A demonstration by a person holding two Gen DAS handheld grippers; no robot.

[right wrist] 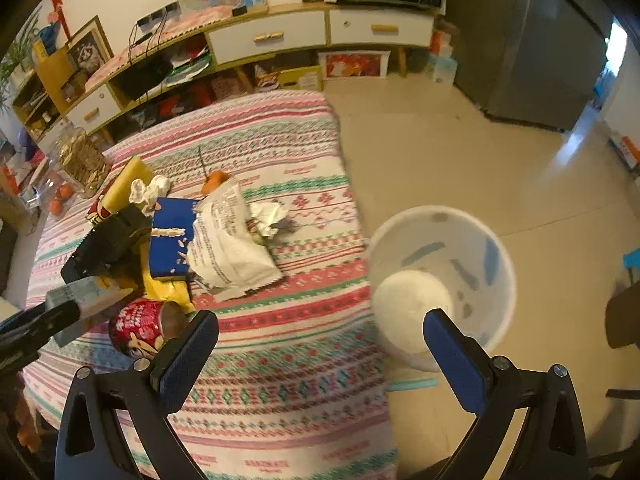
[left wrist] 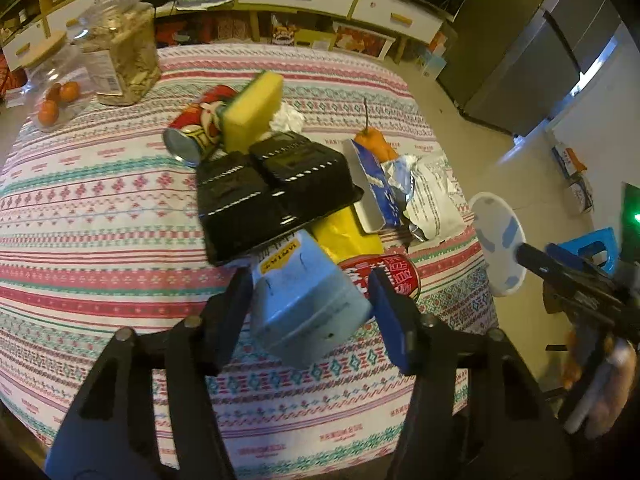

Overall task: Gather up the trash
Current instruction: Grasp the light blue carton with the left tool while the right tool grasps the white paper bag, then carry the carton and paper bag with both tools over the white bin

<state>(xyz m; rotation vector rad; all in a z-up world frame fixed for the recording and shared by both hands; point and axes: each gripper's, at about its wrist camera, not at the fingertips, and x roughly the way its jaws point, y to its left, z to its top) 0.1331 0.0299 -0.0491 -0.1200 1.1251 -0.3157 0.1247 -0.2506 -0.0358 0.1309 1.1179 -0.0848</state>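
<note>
Pale-blue, boxy carton sits between our left gripper's jaws, which press its flat sides, at the near end of the litter heap on the woven, striped table. A glossy black ribbed tray leans above it. Our right gripper hangs unclenched, holding nothing, near the round white plastic bin.

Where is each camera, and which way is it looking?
Left wrist view: rides the left gripper, looking down along its fingers at a light blue carton between them, with the trash pile on the patterned tablecloth behind; the right gripper and a hand show at the right.
Right wrist view: rides the right gripper, fingers apart and empty, looking down at the table edge and the white bin on the floor.
Both show the carton, the black tray and the bin.
</note>
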